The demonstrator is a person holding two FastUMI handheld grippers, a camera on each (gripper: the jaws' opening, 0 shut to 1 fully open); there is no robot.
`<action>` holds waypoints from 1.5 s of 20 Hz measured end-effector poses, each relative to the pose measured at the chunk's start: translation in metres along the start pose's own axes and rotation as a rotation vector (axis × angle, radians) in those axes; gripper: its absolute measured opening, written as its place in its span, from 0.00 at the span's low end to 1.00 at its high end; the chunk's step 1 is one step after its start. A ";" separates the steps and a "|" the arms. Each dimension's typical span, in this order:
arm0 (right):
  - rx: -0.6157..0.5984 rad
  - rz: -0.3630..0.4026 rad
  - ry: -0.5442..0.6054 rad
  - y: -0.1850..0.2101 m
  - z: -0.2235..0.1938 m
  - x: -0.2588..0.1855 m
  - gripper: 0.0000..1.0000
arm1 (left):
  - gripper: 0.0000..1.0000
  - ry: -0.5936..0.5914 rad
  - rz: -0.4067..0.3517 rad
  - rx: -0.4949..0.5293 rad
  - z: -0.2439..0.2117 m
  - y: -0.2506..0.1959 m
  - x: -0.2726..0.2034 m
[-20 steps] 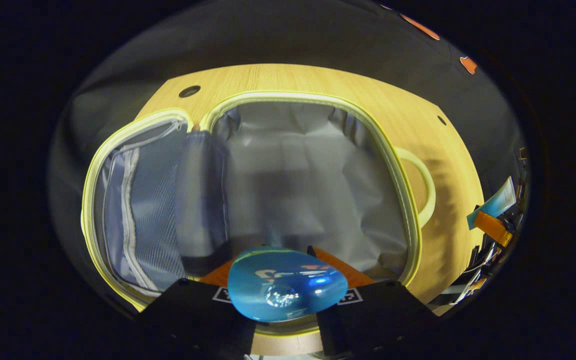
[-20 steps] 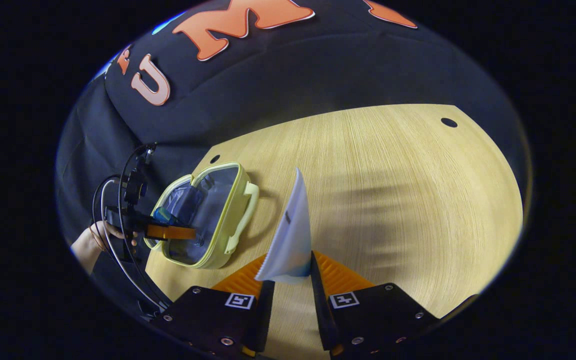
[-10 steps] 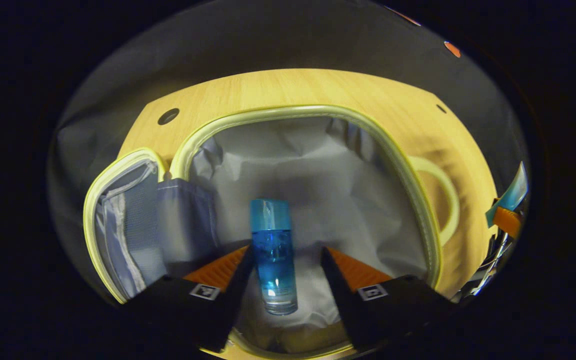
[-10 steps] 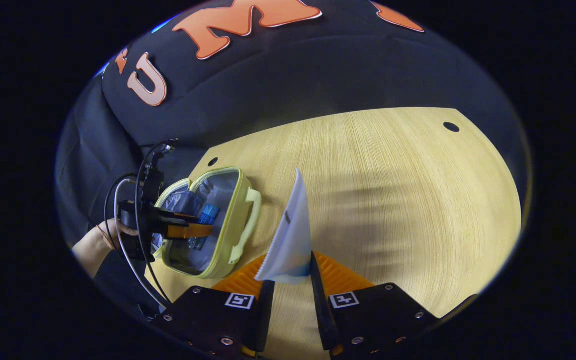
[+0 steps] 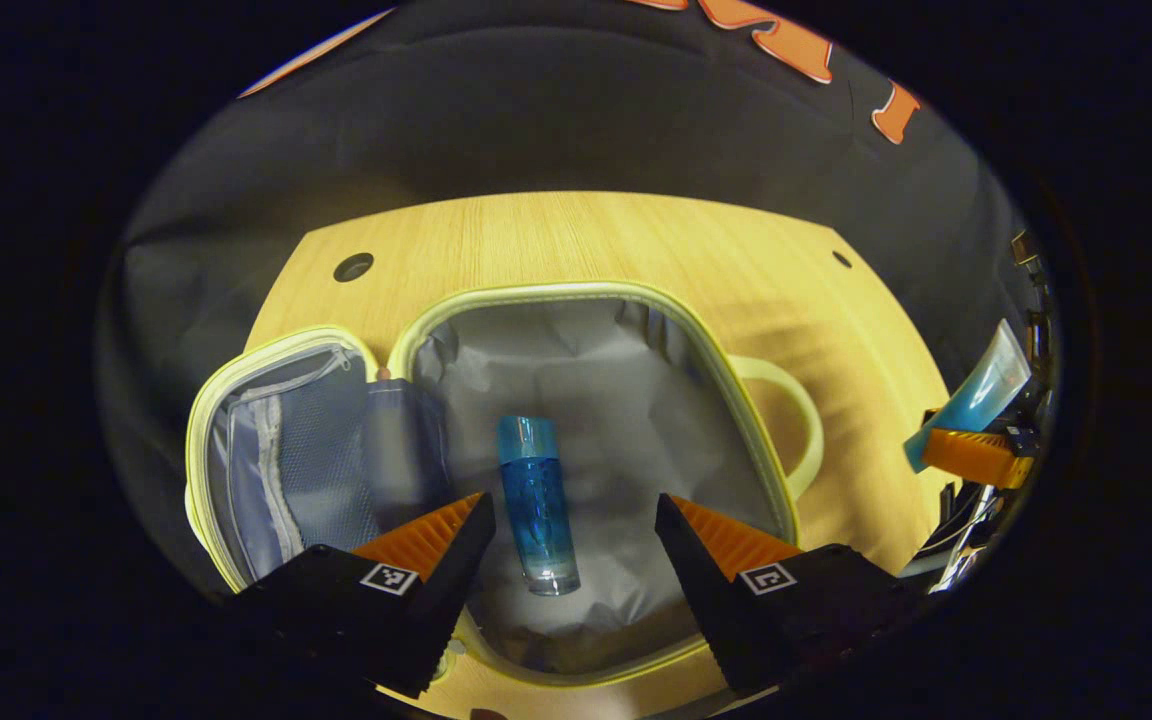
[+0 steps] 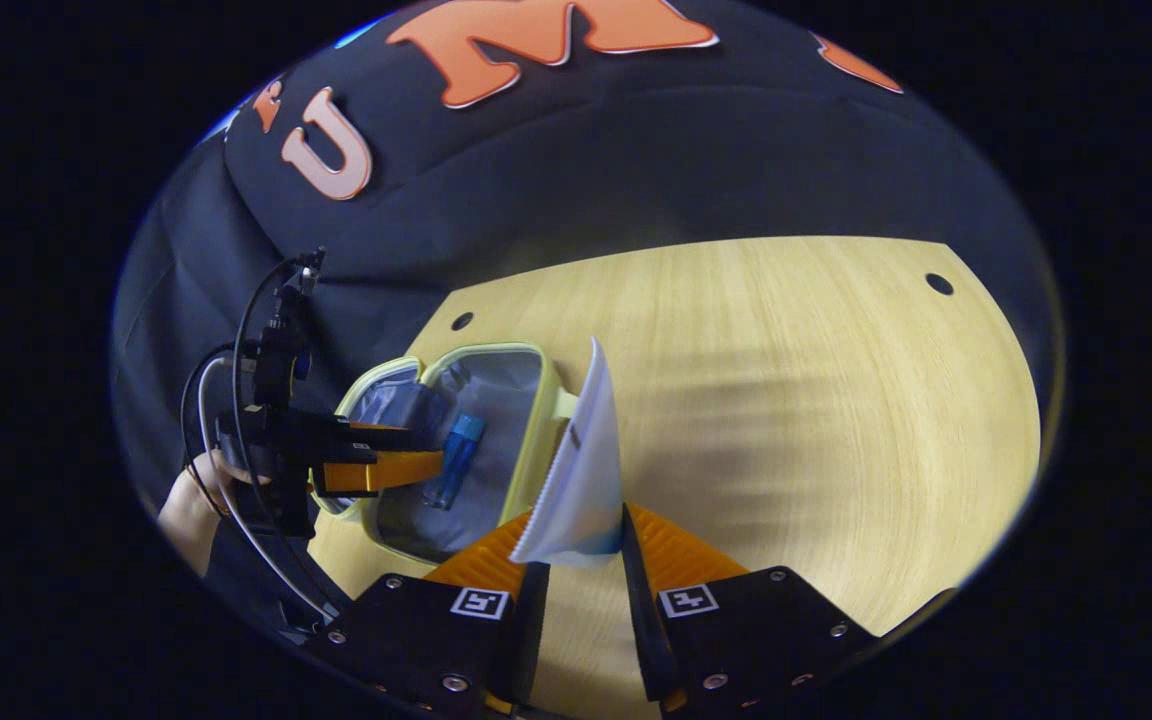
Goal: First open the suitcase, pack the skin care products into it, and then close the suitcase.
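A: Where's the blue bottle [image 5: 537,505]?
B: Lying on the grey lining inside the open suitcase [image 5: 591,294], the left gripper [image 5: 573,512] above it, fingers spread, gripping nothing.
A: And right of the suitcase?
B: The right gripper [image 6: 576,555] pinches a white tube [image 6: 581,470] over the table [image 6: 786,380].

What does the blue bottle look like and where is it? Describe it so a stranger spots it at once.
Start at the wooden table, then the open pale-yellow suitcase lying on it. On its grey lining lies the blue bottle, free between the open left tongs. It is slim, clear blue, with a lighter blue cap, unlike the flat white tube held by the right tongs.
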State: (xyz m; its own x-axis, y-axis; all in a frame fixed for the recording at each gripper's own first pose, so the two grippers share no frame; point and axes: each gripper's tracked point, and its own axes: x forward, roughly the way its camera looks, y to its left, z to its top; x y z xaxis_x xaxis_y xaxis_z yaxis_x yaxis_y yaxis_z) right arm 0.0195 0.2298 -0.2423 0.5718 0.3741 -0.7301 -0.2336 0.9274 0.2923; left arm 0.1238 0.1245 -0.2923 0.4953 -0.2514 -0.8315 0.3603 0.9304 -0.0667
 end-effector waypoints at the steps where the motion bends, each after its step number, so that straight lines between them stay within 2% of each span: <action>1: -0.008 0.002 0.013 0.010 0.000 0.002 0.41 | 1.00 -0.015 -0.022 -0.027 0.001 0.000 -0.012; 5: -0.003 0.033 0.062 0.059 0.006 0.025 0.41 | 0.98 -0.038 -0.090 -0.160 -0.013 0.017 -0.049; 8: -0.046 0.010 0.118 0.079 -0.002 0.048 0.41 | 0.98 -0.042 -0.067 -0.220 -0.028 0.049 -0.071; 16: -0.027 -0.078 0.292 0.099 -0.044 0.108 0.41 | 0.98 -0.022 -0.023 -0.254 -0.070 0.114 -0.100; 22: 0.007 -0.146 0.345 0.095 -0.060 0.127 0.41 | 0.98 -0.007 -0.012 -0.258 -0.083 0.139 -0.105; 25: 0.018 -0.139 0.333 0.102 -0.057 0.128 0.48 | 0.98 -0.007 -0.013 -0.255 -0.086 0.142 -0.106; 27: 0.015 -0.150 0.305 0.102 -0.052 0.126 0.60 | 0.98 -0.008 -0.013 -0.257 -0.087 0.143 -0.108; 28: 0.015 -0.148 0.293 0.104 -0.049 0.125 0.71 | 0.98 -0.009 -0.012 -0.260 -0.087 0.145 -0.109; 29: 0.017 -0.142 0.283 0.106 -0.046 0.123 0.71 | 0.98 -0.011 -0.011 -0.263 -0.088 0.146 -0.110; 30: 0.018 -0.134 0.271 0.107 -0.042 0.122 0.83 | 0.98 -0.012 -0.008 -0.269 -0.089 0.148 -0.111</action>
State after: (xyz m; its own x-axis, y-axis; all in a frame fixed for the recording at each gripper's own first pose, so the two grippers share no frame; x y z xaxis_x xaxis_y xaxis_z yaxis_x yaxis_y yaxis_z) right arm 0.0315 0.3749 -0.3256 0.3654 0.2359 -0.9005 -0.1543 0.9693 0.1913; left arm 0.0521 0.3138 -0.2591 0.5034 -0.2603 -0.8239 0.1417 0.9655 -0.2185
